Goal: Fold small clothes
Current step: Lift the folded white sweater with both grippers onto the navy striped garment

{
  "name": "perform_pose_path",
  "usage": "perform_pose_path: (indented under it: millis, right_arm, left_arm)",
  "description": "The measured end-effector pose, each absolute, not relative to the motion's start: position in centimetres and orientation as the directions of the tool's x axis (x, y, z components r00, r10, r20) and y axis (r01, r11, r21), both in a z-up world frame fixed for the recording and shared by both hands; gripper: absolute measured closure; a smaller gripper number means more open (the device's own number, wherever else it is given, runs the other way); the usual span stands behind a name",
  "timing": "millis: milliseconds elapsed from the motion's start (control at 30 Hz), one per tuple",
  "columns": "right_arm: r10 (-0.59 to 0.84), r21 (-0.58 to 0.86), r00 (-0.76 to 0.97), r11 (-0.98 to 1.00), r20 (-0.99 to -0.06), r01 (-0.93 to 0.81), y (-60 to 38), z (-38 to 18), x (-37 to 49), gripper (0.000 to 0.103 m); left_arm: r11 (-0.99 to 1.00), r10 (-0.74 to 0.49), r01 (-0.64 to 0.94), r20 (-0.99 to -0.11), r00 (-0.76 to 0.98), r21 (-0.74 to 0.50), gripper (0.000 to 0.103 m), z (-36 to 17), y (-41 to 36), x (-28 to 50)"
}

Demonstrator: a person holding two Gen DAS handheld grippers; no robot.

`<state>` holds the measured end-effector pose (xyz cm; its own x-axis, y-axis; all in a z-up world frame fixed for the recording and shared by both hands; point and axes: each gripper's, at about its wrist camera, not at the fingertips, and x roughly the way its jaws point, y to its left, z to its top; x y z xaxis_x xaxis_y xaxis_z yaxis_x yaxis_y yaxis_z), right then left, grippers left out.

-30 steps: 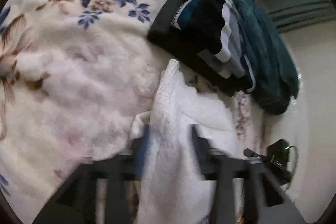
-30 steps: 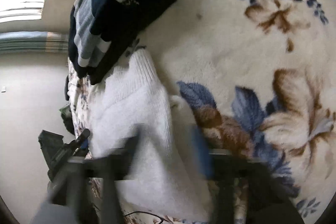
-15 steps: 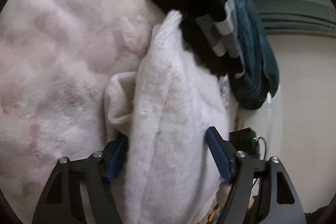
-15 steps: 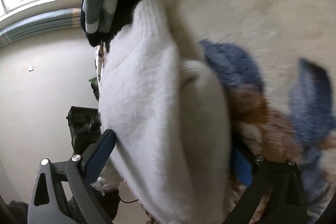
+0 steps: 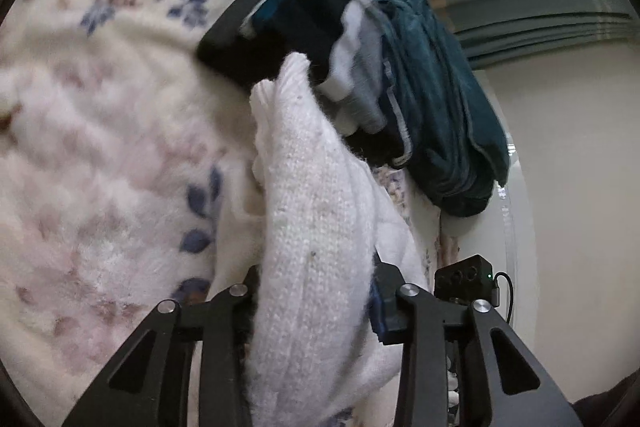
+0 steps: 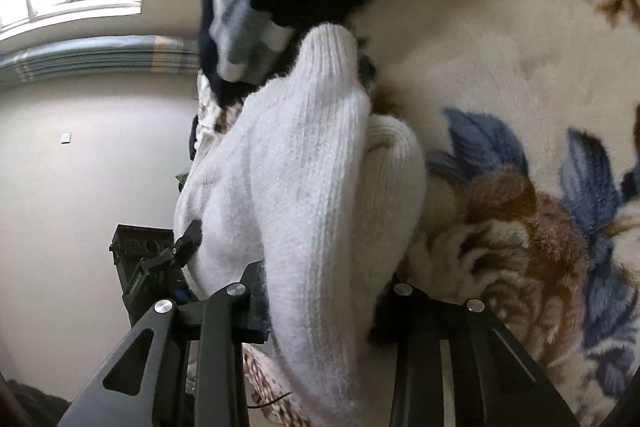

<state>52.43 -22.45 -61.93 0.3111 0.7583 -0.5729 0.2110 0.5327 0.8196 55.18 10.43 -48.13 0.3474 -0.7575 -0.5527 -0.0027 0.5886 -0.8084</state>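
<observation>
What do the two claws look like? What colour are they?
Both claws are black. The left claw and the right claw each have flat, angular arms with triangle-shaped holes cut in them and round silver bolts at the joints. The fingers have blue pads. No hands or sleeves show.

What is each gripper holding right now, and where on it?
Both are closed on the white knit sweater. The left gripper and the right gripper each clamp a bunched, folded thickness at its near end; which edge or hem cannot be told.
</observation>
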Motion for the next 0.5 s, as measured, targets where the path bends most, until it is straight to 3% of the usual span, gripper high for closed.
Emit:
perform_pose_path:
  millis: [333,500]
  right_arm:
    - [0.72,0.829,0.44,0.546,-0.537,0.119,-25.6,-51.0,60.5,0.068]
    - [0.688,0.82,0.488,0.561,-0.537,0.112,-27.5,-48.7,68.9,0.067]
  left_arm:
    - [0.606,-0.755,0.152,-0.503,0.421,-0.781,0.071,-36.7,8.1,65.3]
    - [0.59,-0.764,0.174,-0.476,0.435,-0.789,0.071,-35.9,7.1,74.1]
